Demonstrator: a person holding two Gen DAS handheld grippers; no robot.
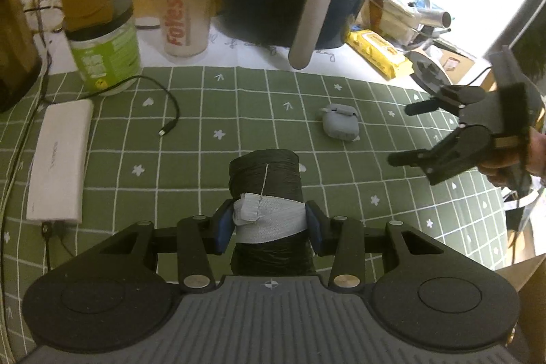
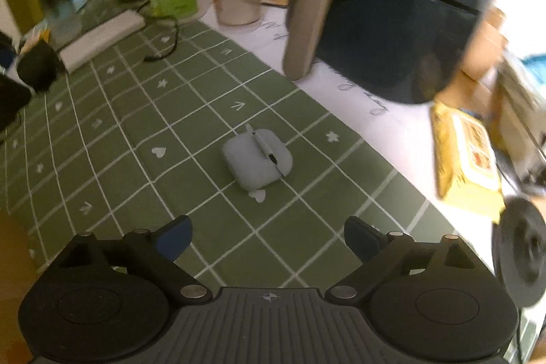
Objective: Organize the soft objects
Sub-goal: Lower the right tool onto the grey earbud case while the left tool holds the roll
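I see a black roll, white-banded, clamped upright; a grey soft case lies flat on the green cloth.

My left gripper points steeply down, its blue-padded fingers pressed against both sides of a black roll bound with a white elastic band, gripping it at the band. My right gripper shows at the right edge of the left wrist view, turned on its side, with part of my right hand wrapped around its handle. Its fingers stand spread wide with nothing between them, angled down toward the tabletop.
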